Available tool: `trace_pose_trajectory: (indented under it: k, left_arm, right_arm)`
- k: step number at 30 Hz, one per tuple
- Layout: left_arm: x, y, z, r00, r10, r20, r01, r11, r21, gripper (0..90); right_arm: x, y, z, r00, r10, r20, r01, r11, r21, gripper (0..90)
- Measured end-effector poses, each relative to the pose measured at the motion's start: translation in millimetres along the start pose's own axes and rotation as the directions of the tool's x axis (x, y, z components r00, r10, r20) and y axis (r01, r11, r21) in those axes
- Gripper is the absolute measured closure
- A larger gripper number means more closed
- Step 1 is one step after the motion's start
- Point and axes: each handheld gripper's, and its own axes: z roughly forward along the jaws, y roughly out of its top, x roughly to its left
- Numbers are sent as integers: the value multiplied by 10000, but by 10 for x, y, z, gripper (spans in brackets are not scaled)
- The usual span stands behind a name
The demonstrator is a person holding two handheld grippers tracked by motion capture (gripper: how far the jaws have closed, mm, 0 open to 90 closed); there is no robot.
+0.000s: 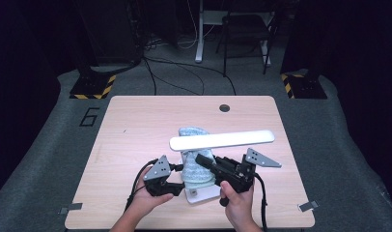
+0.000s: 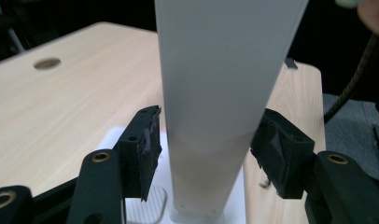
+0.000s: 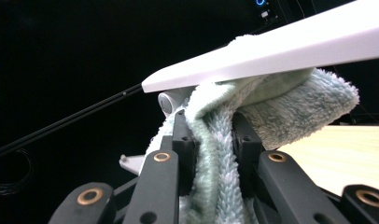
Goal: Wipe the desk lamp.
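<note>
I am standing at the near edge of the table (image 1: 136, 121), working on a white desk lamp (image 1: 222, 140) whose base (image 1: 203, 195) is sitting close to that edge, between my two hands. My right gripper (image 3: 211, 140) is pinching a pale green fluffy cloth (image 3: 290, 107) between its fingers (image 3: 180, 140), which are pressed tight on the fold, and the cloth is lying up against the underside of the lamp's long flat head. My left gripper (image 2: 204, 149) is straddling the lamp's white upright panel (image 2: 220, 93); its fingers (image 2: 143, 149) are standing apart, one on either side of the panel, with a sliver of gap showing at each pad, so they are not gripping it. The lamp head is reaching out to the right above the tabletop, well inside the right edge. The far half of the table, out to the round cable hole (image 1: 225, 108), is lying open, and so is the left side.
</note>
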Motion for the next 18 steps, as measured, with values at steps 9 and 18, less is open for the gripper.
trace_pose_trajectory:
  k: [9, 18]
  left_arm:
    - [-57, 57, 19, 9994, -197, -290, 202, 9997, 168, 527]
    - [-95, 59, 27, 9974, -348, -633, 359, 9992, 163, 529]
  right_arm:
    - [84, -85, 22, 9995, -69, 314, 92, 9970, -763, 753]
    - [140, -91, -8, 9961, -307, 826, 399, 9930, -1113, 760]
